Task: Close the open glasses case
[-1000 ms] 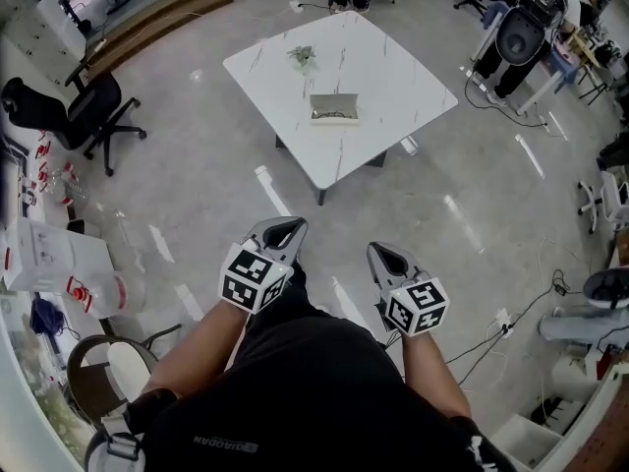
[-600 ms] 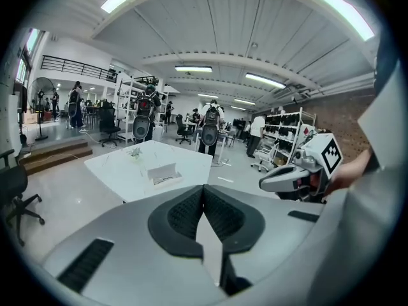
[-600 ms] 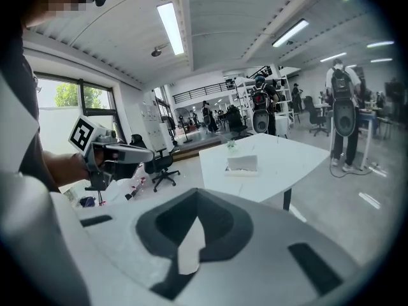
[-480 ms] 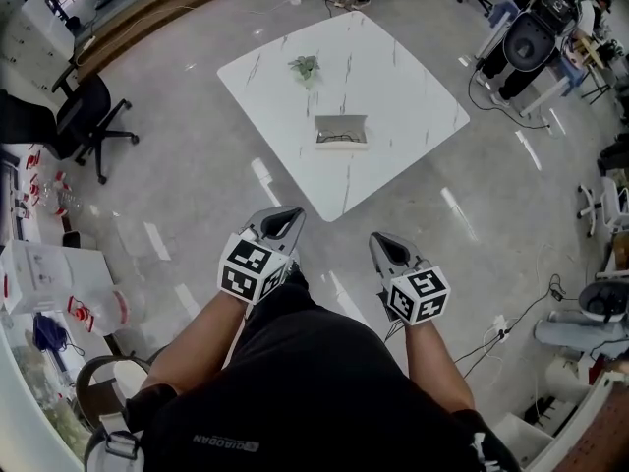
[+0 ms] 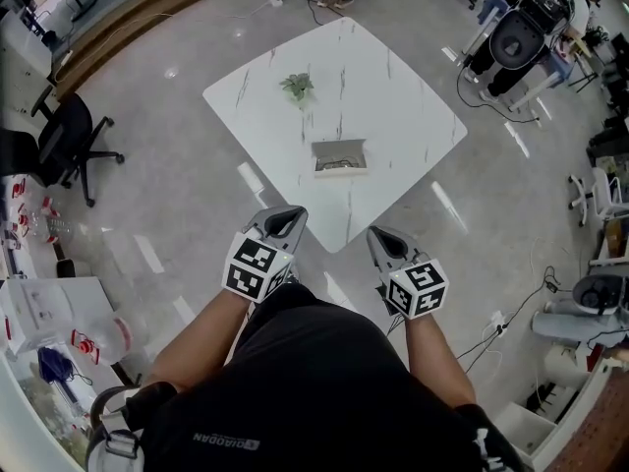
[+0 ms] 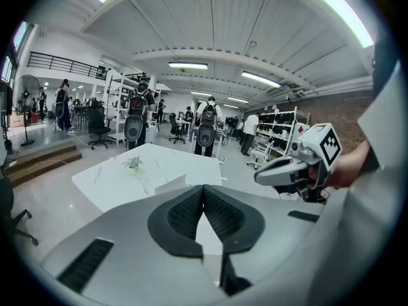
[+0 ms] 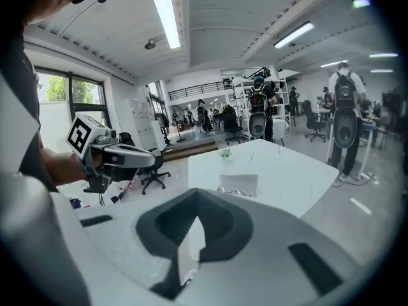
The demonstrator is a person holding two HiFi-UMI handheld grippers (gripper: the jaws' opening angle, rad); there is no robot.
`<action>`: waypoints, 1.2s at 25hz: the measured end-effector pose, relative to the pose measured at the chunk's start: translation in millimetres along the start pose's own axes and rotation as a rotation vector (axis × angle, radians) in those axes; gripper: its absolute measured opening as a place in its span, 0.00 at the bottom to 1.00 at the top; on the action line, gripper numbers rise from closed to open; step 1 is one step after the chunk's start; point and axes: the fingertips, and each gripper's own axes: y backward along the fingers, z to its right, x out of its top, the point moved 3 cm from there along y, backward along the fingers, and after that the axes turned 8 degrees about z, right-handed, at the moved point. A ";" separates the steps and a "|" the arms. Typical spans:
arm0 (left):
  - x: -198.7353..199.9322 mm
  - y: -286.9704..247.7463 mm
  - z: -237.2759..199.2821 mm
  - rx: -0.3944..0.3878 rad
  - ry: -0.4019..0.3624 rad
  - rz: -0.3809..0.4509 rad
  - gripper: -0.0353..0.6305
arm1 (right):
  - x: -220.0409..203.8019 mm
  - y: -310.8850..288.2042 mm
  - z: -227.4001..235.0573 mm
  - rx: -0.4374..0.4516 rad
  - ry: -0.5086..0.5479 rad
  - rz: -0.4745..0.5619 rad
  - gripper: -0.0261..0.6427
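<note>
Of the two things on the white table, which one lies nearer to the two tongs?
The open glasses case: it lies toward the near corner of the table, while the small green plant stands farther back.

The bench [image 5: 393,96] is white with thin grey veins; the glasses case [image 5: 340,155] is grey, the far plant [image 5: 298,88] green.

Black tee; left tool [image 5: 284,216] & right tool [image 5: 380,236] grey, b/w marker cubes [image 5: 257,268].
</note>
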 end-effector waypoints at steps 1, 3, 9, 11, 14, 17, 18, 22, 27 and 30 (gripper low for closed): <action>2.1 -2.9 -4.6 -0.006 -0.003 0.002 0.06 | 2.9 -5.3 1.3 -0.005 0.001 -0.001 0.04; 5.6 -7.7 -13.4 -0.019 -0.010 0.006 0.06 | 8.6 -15.6 3.7 -0.016 0.005 -0.001 0.04; 6.4 -21.0 -44.6 -0.046 -0.034 -0.004 0.06 | 19.6 -41.2 11.1 -0.054 0.012 0.007 0.04; 6.1 -25.4 -53.5 -0.048 -0.042 -0.012 0.06 | 22.9 -46.8 14.3 -0.063 0.020 0.007 0.04; 5.5 -31.8 -57.5 -0.059 -0.050 -0.025 0.06 | 26.5 -48.4 18.8 -0.076 0.035 0.001 0.04; 8.2 -39.1 -55.8 -0.073 -0.060 -0.027 0.06 | 30.0 -48.3 25.2 -0.085 0.045 -0.002 0.04; 9.6 -41.7 -55.1 -0.073 -0.063 -0.026 0.06 | 30.6 -48.5 27.7 -0.084 0.046 -0.003 0.04; 18.6 -50.2 -51.4 -0.045 -0.072 -0.006 0.06 | 32.6 -49.7 42.6 -0.057 0.063 -0.014 0.04; 21.9 -60.6 -55.3 0.046 -0.047 0.005 0.06 | 41.6 -64.3 66.2 0.023 0.086 -0.015 0.04; 25.3 -64.7 -55.1 0.108 -0.028 0.014 0.06 | 45.5 -70.9 78.5 0.083 0.110 -0.030 0.04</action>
